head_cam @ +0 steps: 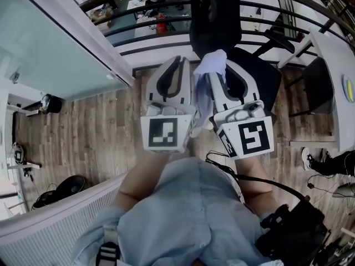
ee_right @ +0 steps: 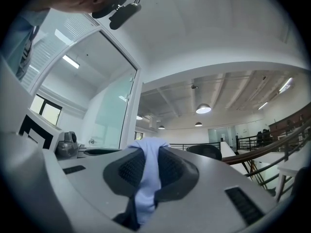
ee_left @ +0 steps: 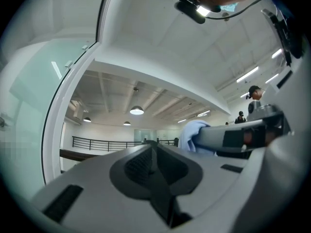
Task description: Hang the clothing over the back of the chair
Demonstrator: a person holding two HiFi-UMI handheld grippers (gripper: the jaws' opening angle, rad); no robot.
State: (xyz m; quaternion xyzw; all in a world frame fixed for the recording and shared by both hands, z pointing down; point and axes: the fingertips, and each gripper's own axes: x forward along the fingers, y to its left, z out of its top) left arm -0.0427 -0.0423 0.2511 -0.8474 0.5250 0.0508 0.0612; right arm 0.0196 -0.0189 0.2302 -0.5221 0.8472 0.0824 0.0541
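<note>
Person (head_cam: 188, 215): nearest the head camera, light shirt front filling the lower edge, both forearms reaching forward to the tools.
Floor (head_cam: 83, 137): wood planks, running up to a railing (head_cam: 138, 21) with a lower level beyond it.
Chair (head_cam: 219, 29): black office chair just this side of the railing. Its dark back rises straight past the tool tips, and its seat shows to the right of them.
Right tool (head_cam: 221, 65): jaws pinched on a fold of the cloth, which bulges out over the tips. It is held about level, pointing at the chair back.
Left tool (head_cam: 178, 60): jaws pressed together with nothing between them. It sits just beside the right tool and parallel to it.
Cloth (head_cam: 201, 101): pale blue, carried in the air by the right tool alone. From the pinch it hangs down and trails back toward the person, in the gap between the two tools.
Cloth to chair: the chair back lies dead ahead of the pinch and a little right of the left tool, so the right hand is the nearer one. The cloth's long axis runs along the tool, roughly square to the top of the back, which I judge suits draping. It is not yet over the back, and I cannot tell whether the tips have reached it.
</note>
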